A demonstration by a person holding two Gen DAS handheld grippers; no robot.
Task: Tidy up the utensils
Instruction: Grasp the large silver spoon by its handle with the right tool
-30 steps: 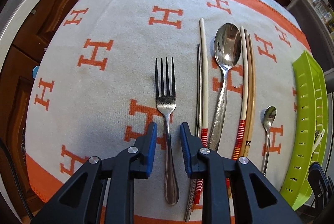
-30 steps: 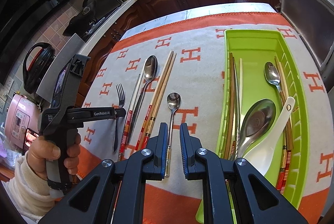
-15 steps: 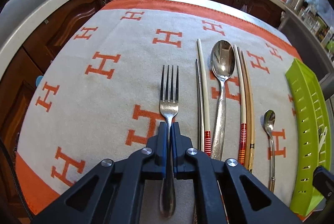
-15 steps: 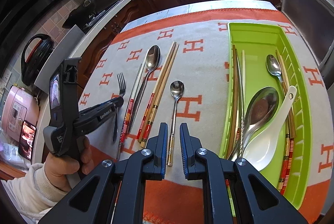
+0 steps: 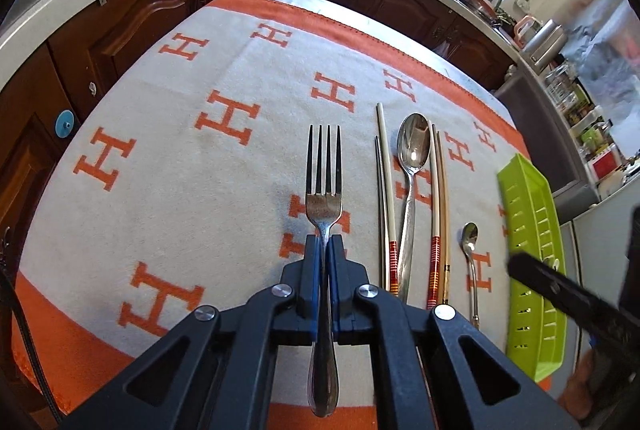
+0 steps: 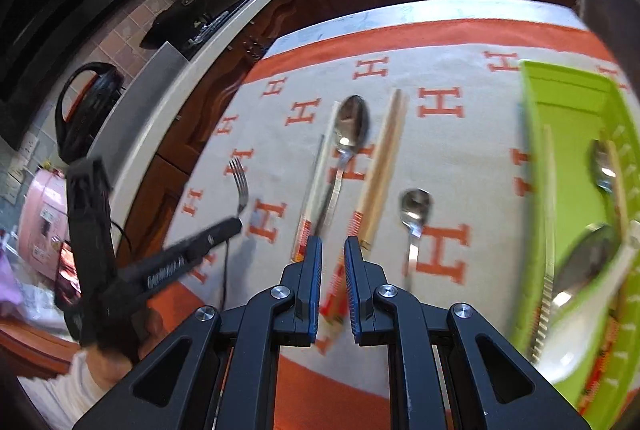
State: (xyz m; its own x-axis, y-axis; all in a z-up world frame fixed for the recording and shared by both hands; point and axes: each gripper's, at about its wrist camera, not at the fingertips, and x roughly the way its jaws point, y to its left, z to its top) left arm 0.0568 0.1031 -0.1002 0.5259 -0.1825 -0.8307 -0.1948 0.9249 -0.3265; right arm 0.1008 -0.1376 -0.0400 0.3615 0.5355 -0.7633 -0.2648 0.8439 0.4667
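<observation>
My left gripper (image 5: 324, 242) is shut on the handle of a steel fork (image 5: 324, 197) and holds it lifted above the cloth, tines pointing away. The fork also shows in the right wrist view (image 6: 240, 185), held by the left gripper (image 6: 236, 222). My right gripper (image 6: 333, 244) is open and empty, low over the chopstick ends. On the cloth lie chopsticks (image 5: 386, 181), a large spoon (image 5: 414, 153), more chopsticks (image 5: 438, 197) and a small spoon (image 5: 470, 238). The green tray (image 6: 568, 97) at the right holds spoons and chopsticks.
An orange and white H-patterned cloth (image 5: 192, 157) covers the table. Wooden kitchen cabinets (image 5: 140, 9) and a counter stand beyond the far edge. A black kettle (image 6: 86, 105) and a pink appliance (image 6: 42, 218) sit at the left.
My left gripper closed on the fork handle and lifted it off the cloth. My right gripper moved left, from over the small spoon to over the chopsticks, still open.
</observation>
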